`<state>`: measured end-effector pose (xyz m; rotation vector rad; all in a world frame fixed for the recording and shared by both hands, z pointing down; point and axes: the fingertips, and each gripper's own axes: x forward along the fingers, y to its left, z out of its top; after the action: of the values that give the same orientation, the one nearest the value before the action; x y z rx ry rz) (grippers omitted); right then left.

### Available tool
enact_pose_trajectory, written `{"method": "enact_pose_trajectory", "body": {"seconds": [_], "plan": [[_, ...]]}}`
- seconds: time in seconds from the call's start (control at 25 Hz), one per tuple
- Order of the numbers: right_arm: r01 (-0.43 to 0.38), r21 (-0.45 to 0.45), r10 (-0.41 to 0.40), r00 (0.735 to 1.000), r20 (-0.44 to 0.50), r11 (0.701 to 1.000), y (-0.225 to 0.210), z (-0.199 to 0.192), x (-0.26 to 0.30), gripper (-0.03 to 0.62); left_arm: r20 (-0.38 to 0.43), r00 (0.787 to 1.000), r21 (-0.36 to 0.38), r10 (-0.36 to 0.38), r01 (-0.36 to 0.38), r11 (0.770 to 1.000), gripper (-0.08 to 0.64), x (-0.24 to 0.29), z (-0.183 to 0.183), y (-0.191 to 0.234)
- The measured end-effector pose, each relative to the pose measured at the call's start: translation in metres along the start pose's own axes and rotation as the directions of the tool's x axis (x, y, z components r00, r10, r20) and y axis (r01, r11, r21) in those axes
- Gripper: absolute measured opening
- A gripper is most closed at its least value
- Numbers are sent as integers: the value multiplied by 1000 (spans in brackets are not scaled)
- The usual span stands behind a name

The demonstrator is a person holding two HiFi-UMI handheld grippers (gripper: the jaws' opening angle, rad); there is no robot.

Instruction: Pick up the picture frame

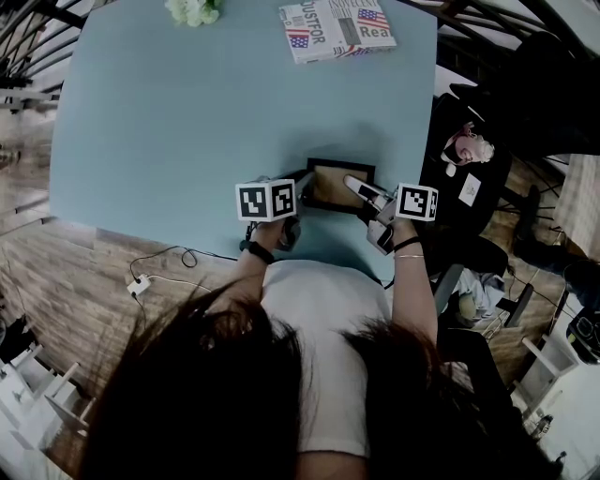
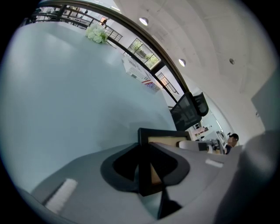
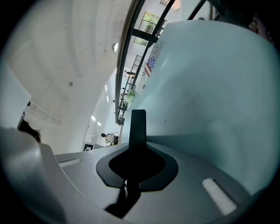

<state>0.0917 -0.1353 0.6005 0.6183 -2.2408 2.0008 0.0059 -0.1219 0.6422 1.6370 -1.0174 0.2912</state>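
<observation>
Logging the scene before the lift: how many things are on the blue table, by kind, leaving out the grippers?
picture frame: 1
flag-printed box: 1
white flower bunch: 1
Total: 3

The head view is dim and grey, the worktop (image 1: 187, 122) evenly lit with faint shadows. Gripper views are brighter, lamps (image 2: 144, 20) glowing at 12 o'clock in the left one; fisheye bending curves every line, corners go black, and the left claw (image 2: 145, 148) close up is soft.
</observation>
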Motion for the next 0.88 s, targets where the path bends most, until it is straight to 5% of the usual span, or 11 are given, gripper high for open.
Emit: {"method": "enact_pose_trajectory", "body": {"seconds": [0.16, 0.32, 0.68, 0.88], "plan": [[25, -17, -25, 1000, 9, 1000, 3, 3, -5, 11, 24, 1000, 14, -17, 16, 1000, 137, -5, 6, -5], [-36, -121, 38, 999, 22, 992, 25, 15, -5, 11, 82, 996, 50, -47, 43, 998, 137, -13, 22, -17], [9, -216, 17, 993, 119, 976, 50, 39, -30, 11, 185, 980, 76, -74, 61, 995, 137, -38, 38, -32], [59, -285, -7, 984, 177, 957, 65, 43, -46, 11, 217, 973, 162, -84, 49, 986, 137, -52, 48, -48]]}}
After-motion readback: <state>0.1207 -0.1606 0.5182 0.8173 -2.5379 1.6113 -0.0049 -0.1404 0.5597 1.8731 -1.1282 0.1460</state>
